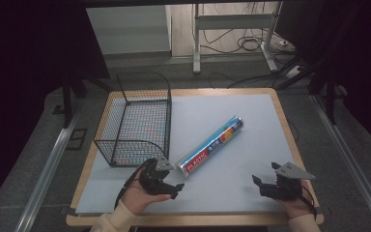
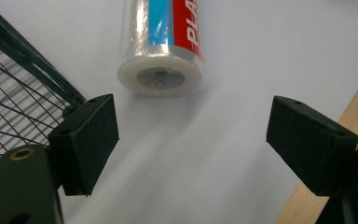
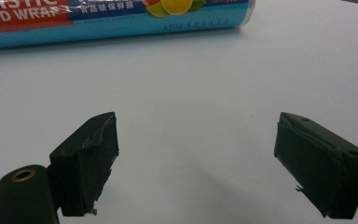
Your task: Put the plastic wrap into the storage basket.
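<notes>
Nearest, left gripper (image 1: pixel 170 182) – jaws apart – sits just below the blue-and-red plastic-wrap roll's (image 1: pixel 211 145) lower-left end; its axis runs up-right. Right gripper (image 1: pixel 265 185), open too, is farther.

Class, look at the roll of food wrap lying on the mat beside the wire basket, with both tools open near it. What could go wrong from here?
1. The roll is round and glossy, so it may roll or slip away if the left tool pinches only its near end.
2. The wire basket stands right beside that tool, so a jaw could snag the mesh.
3. The right tool sits apart from the roll, so the long roll may tip if lifted by one end.
</notes>
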`<control>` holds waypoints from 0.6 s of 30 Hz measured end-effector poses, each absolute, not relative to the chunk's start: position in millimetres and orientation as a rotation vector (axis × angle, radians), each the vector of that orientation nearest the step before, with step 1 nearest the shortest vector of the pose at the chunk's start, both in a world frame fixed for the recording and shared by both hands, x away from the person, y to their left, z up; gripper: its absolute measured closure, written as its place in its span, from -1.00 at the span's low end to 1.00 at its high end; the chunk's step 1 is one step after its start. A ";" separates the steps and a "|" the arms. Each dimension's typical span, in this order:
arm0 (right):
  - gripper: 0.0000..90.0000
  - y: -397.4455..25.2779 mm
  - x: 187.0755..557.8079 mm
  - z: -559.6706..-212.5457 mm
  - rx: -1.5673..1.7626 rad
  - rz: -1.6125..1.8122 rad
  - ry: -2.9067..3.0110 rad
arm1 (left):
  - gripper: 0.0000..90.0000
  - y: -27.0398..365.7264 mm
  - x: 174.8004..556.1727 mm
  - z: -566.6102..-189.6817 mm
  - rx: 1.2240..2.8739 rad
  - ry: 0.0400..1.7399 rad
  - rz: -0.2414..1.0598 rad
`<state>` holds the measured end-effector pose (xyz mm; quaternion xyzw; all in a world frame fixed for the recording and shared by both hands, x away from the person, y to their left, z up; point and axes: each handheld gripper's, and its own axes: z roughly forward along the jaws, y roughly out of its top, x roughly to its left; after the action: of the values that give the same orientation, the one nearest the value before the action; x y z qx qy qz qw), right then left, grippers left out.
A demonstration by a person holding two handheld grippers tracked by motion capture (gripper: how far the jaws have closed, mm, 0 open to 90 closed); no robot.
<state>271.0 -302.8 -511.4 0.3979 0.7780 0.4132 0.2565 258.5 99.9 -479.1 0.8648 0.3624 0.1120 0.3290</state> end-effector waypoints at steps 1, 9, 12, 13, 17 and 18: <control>-0.69 -302.3 270.1 -510.2 1.082 1.118 2.111 | -0.63 101.1 259.1 -478.9 2.260 0.950 0.303; -0.66 -301.2 273.2 -507.1 1.165 1.126 2.079 | -0.65 100.8 255.7 -468.8 2.273 0.925 0.342; -0.66 -301.9 272.1 -507.5 1.165 1.122 2.082 | -0.65 97.3 252.3 -459.7 2.254 0.911 0.358; -0.66 -301.7 271.7 -507.8 1.164 1.119 2.085 | -0.65 95.3 252.1 -459.0 2.260 0.907 0.360; -0.66 -299.5 272.0 -509.4 1.158 1.101 2.095 | -0.64 89.6 252.9 -460.4 2.293 0.895 0.355; -0.66 -298.7 271.7 -509.7 1.155 1.099 2.099 | -0.64 88.6 253.0 -460.5 2.297 0.895 0.356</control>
<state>271.7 -298.7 -509.7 0.4244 0.7709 0.4036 0.2504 253.0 88.6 -460.5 0.8738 0.3403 0.1354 0.3199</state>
